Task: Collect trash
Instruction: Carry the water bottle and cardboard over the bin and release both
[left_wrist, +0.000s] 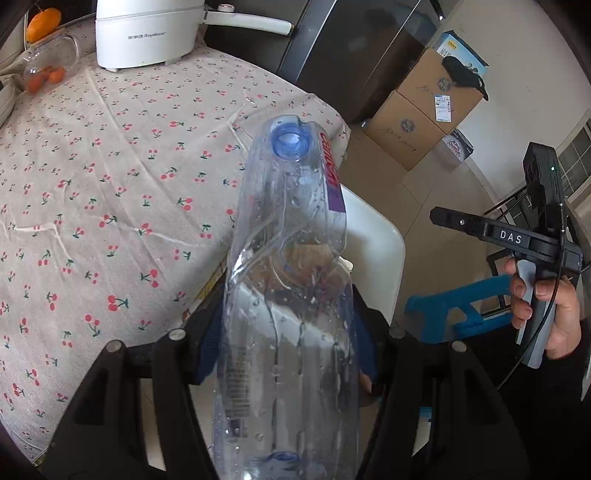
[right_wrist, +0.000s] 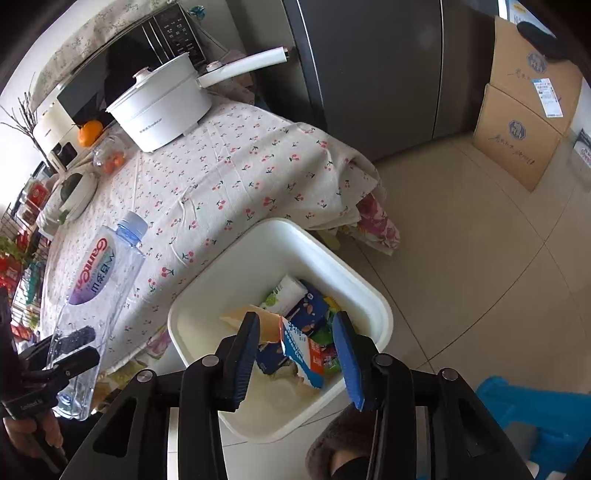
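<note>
Clear "Ganten" bottle (right_wrist: 98, 291) clamped in left gripper (left_wrist: 288, 354), "Royalstar" pot (right_wrist: 162, 110), "DAS" right gripper (right_wrist: 295, 354)

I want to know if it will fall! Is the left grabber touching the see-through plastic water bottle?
Touching. In the left wrist view, the left gripper has both blue pads pressed against the clear plastic water bottle; the right wrist view shows its fingers clamping the bottle's lower part.
</note>
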